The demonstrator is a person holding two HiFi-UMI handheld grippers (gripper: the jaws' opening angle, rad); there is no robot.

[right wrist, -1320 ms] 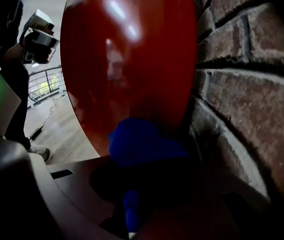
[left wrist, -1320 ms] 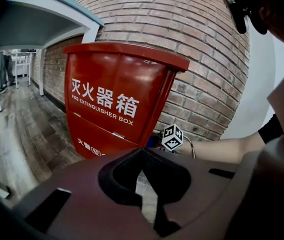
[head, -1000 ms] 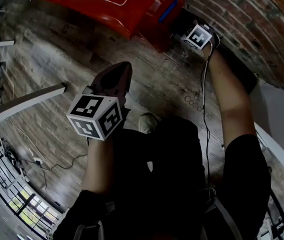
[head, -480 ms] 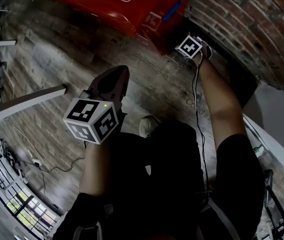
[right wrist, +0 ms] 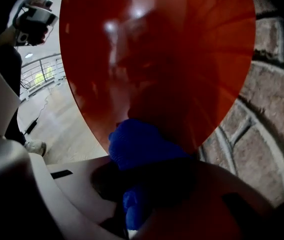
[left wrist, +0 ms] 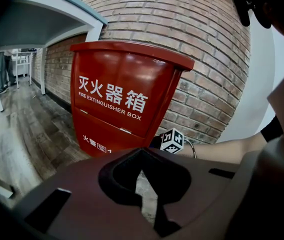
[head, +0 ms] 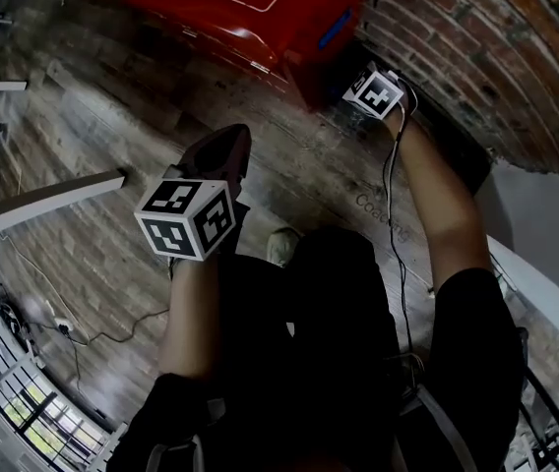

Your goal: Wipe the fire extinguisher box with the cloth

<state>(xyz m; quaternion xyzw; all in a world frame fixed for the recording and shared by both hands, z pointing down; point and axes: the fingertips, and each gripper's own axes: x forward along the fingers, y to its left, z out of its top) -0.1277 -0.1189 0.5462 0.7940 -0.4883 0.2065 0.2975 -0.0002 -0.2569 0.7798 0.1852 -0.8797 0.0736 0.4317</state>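
While the right gripper (right wrist: pixel 132 204), fingers closed on the blue cloth (right wrist: pixel 142 149), presses it to the red box (right wrist: pixel 157 59), hard rubbing could tug it loose; the left gripper (left wrist: pixel 144 199) hangs near, fingers together, empty.

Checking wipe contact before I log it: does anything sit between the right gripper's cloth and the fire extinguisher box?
Nothing visible does. The right gripper is shut on the blue cloth, whose bunched end lies right up against the red fire extinguisher box, with no object between them.
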